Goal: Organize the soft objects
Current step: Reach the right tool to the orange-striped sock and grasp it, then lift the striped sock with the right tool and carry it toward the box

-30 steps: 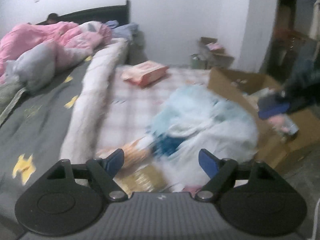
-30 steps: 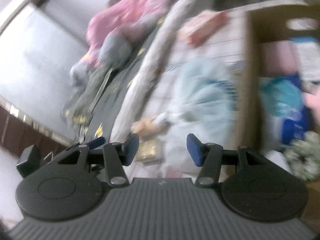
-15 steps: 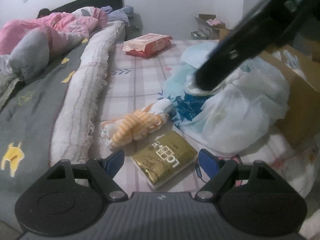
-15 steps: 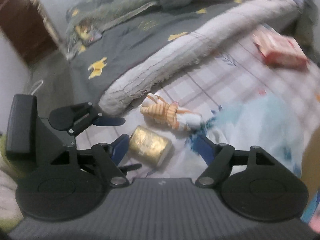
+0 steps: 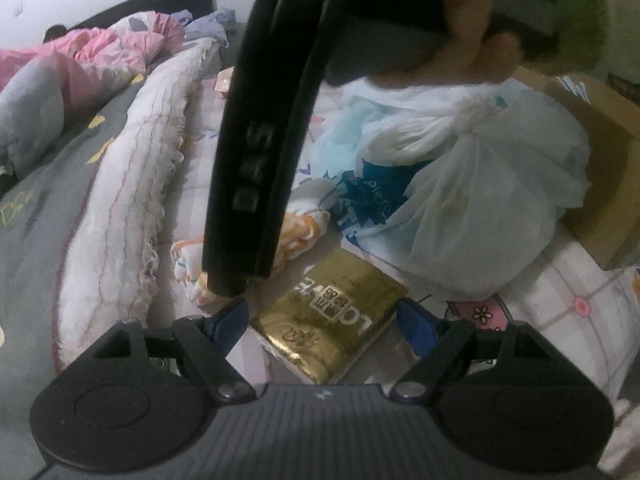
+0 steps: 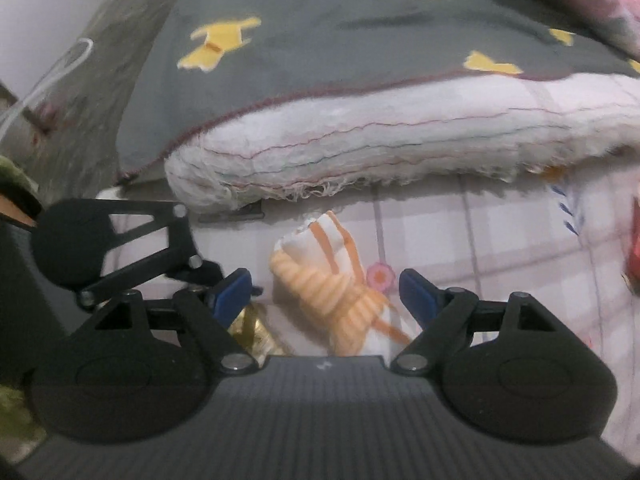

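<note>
A gold tissue pack [image 5: 328, 320] lies on the checked bed sheet [image 5: 560, 312]. My left gripper [image 5: 322, 318] is low over it, open, with a blue finger on either side and no pad pressing. Just beyond it lies an orange-striped rolled cloth [image 6: 332, 292]. My right gripper [image 6: 326, 290] points steeply down at the cloth. It stands wide open, with the cloth between its fingers and untouched. In the left wrist view the right gripper's black body [image 5: 256, 160] hides much of the striped cloth [image 5: 300, 236]. A hand [image 5: 472, 32] holds it from above.
A rolled white blanket [image 5: 136, 184] runs along the left, with a grey duvet [image 5: 40, 200] and pink quilt [image 5: 100, 52] beyond. A white plastic bag [image 5: 480, 200] and blue-printed bag [image 5: 368, 196] lie right of the cloth. A cardboard box [image 5: 600, 168] stands at the bed's right side.
My right gripper swung from the box side across to the bed, rolled over and widened its jaws above the striped cloth. My left gripper sank toward the gold pack.
</note>
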{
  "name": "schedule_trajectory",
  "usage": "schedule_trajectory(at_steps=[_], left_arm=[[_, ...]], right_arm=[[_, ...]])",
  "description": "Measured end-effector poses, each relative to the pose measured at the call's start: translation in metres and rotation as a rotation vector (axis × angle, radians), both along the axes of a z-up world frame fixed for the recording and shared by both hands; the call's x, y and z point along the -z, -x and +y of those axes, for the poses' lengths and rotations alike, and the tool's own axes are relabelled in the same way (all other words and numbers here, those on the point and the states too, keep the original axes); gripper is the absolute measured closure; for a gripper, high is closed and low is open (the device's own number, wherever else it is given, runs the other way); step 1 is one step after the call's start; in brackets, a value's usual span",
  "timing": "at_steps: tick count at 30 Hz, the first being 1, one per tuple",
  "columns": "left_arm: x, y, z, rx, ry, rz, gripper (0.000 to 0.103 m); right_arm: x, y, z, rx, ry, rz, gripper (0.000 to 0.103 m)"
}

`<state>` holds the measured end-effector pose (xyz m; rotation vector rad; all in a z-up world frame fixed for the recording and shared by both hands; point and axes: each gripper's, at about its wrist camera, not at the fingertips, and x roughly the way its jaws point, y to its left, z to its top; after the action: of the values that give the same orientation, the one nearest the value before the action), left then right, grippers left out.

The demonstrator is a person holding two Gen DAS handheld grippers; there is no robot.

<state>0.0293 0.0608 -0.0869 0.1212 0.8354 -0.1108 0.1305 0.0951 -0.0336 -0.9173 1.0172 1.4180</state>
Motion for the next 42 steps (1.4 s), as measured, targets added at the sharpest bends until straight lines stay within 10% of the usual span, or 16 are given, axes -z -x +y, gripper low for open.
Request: schedule_trajectory(at_steps=[10, 29, 42], left_arm=[[0.003, 0.004, 0.009, -0.005, 0.025, 0.004, 0.022], [0.004, -0.009, 0.007, 0.001, 0.086, 0.055, 0.030], [-0.042, 0.020, 0.035, -0.155, 0.217, -0.008, 0.033]], right_arm=[[0.004, -0.025, -0.003, 0.130, -0.011, 0.047, 0.062], [-0.112, -0.054, -0.147, 0.622, -0.429, 0.203, 0.063], [-0.165, -0.022, -0.370, 1.108, -0.634, 0.174, 0.062]])
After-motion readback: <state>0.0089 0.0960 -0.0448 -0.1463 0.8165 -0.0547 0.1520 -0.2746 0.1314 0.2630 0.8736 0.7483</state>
